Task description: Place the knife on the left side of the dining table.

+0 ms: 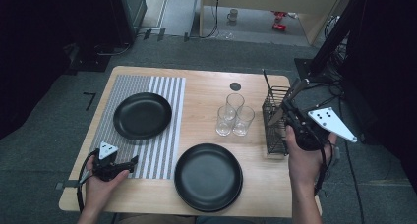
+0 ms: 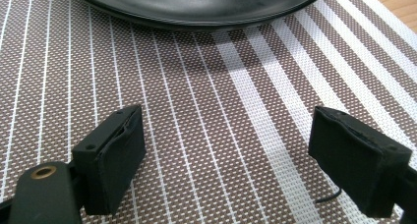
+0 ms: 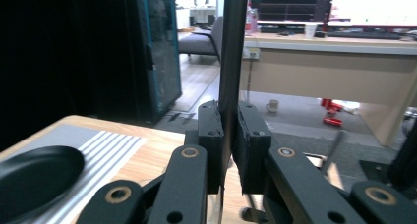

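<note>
My right gripper [image 1: 289, 114] hovers over a black wire cutlery caddy [image 1: 275, 138] at the table's right side. It is shut on a knife [image 1: 277, 115] that slants, its pale end pointing down toward the caddy. In the right gripper view the jaws [image 3: 228, 130] pinch the knife's dark shaft [image 3: 231, 47], which runs straight up. My left gripper [image 1: 133, 161] rests low at the front left, open, over a striped placemat [image 1: 167, 155]. Nothing lies between its jaws [image 2: 226, 130] but placemat [image 2: 221, 111]. A black plate [image 1: 142, 116] sits on the placemat, just ahead of that gripper [image 2: 196, 3].
A second black plate [image 1: 208, 177] lies on bare wood at the front centre. Three clear glasses [image 1: 233, 117] stand grouped left of the caddy. A thin dark utensil [image 1: 266, 84] sticks up from the caddy's far corner. The table's right edge is close to the caddy.
</note>
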The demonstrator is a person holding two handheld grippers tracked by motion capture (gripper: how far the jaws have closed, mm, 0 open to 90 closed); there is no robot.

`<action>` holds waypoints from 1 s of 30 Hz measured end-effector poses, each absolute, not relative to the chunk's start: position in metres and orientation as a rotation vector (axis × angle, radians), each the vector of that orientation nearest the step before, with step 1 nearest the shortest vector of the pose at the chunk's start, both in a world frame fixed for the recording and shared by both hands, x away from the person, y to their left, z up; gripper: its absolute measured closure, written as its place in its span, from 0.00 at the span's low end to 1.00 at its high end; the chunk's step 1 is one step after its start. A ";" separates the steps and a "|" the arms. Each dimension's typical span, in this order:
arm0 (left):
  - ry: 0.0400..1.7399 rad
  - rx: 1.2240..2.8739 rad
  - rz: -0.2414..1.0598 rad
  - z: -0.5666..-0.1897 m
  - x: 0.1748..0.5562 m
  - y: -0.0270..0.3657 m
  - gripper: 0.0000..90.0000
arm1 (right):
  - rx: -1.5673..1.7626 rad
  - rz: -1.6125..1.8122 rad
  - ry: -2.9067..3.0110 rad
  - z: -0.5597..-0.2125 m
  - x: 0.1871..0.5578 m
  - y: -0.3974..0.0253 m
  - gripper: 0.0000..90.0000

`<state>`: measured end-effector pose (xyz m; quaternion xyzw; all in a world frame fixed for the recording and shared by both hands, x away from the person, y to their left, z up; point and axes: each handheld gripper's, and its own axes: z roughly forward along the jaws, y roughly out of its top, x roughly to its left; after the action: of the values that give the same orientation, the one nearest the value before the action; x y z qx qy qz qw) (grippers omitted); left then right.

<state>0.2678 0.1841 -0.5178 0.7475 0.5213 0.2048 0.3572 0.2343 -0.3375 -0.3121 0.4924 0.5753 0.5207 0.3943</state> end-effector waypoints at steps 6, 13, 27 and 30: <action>1.336 1.924 0.523 -0.518 0.267 0.184 0.16 | 1.214 1.374 1.503 -0.312 0.233 -0.320 0.93; 1.338 1.894 0.509 -0.517 0.267 0.187 0.16 | 1.192 1.413 1.544 -0.319 0.234 -0.305 0.93; 1.327 1.859 0.542 -0.509 0.264 0.186 0.16 | 1.187 1.446 1.599 -0.338 0.235 -0.287 0.93; 1.300 1.848 0.545 -0.502 0.261 0.181 0.16 | 1.176 1.445 1.613 -0.342 0.235 -0.284 0.93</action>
<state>0.2614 0.1813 -0.5021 0.7296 0.5133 0.2153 0.3973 0.2345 -0.2839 -0.3419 0.4501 0.6175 0.5530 0.3321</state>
